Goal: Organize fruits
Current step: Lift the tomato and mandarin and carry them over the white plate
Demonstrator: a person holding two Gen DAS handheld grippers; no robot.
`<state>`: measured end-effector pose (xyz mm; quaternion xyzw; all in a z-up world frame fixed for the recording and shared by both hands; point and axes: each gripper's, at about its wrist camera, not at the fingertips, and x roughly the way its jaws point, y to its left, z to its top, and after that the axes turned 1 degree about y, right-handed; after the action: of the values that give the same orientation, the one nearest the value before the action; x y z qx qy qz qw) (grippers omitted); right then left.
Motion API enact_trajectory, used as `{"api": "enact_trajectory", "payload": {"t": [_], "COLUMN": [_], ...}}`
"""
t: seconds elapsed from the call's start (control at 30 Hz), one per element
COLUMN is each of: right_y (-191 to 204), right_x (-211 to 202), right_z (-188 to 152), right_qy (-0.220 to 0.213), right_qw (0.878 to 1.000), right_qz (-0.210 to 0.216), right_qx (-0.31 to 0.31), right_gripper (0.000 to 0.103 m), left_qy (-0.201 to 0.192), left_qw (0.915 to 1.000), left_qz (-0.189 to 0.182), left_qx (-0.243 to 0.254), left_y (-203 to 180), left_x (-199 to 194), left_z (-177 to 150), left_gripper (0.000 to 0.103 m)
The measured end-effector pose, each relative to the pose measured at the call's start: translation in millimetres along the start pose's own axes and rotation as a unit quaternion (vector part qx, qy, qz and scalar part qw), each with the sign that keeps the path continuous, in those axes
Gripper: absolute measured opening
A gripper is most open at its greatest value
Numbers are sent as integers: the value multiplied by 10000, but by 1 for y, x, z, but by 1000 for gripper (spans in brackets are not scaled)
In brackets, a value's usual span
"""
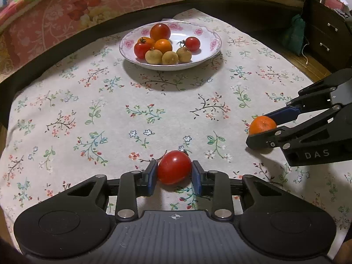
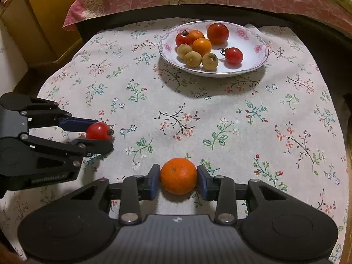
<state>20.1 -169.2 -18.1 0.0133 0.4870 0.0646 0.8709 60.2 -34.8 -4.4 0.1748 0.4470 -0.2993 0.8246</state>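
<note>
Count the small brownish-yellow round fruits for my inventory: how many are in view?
3, all on the plate, in a row at its near side: one left, one middle, one right. More could hide behind the other fruits.

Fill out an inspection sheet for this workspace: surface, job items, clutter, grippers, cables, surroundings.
Surface: floral tablecloth over the table.
Job items: plate at the far side holds three tomatoes, two oranges and three small tan fruits; loose tomato and orange sit near the front.
Clutter: nothing seen.
Grippers: left gripper has its jaws around the loose tomato; right gripper has its jaws around the loose orange, pads touching it.
Cables: thin cord hangs by the drawers.
Surroundings: floral bedding behind the table; drawers and green bag at right.
</note>
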Motion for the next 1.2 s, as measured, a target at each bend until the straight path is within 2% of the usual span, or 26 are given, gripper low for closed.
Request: {"api": "enact_trajectory", "payload": {"t": [0.53,0.9,1.2], "right_y": [-12,-35,-58], "right_x": [-16,-15,7], "right_z": [38,82,107], "right_qy": [-605,-1030,-1079], "right_qw": [9976,9931,9917], "right_qz": [132,128,85], "right_qx": [297,550,701], "right_gripper": [35,35,35], "left_qy": [-460,-814,-748], "left_qw": [9980,9952,9961], "left_qz": [-134,-45,-2], "left_qx": [-406,-537,-465], "left_y": [10,16,18], "left_x": [-9,4,31], "left_z": [39,88,112], "left_gripper": [40,40,41]}}
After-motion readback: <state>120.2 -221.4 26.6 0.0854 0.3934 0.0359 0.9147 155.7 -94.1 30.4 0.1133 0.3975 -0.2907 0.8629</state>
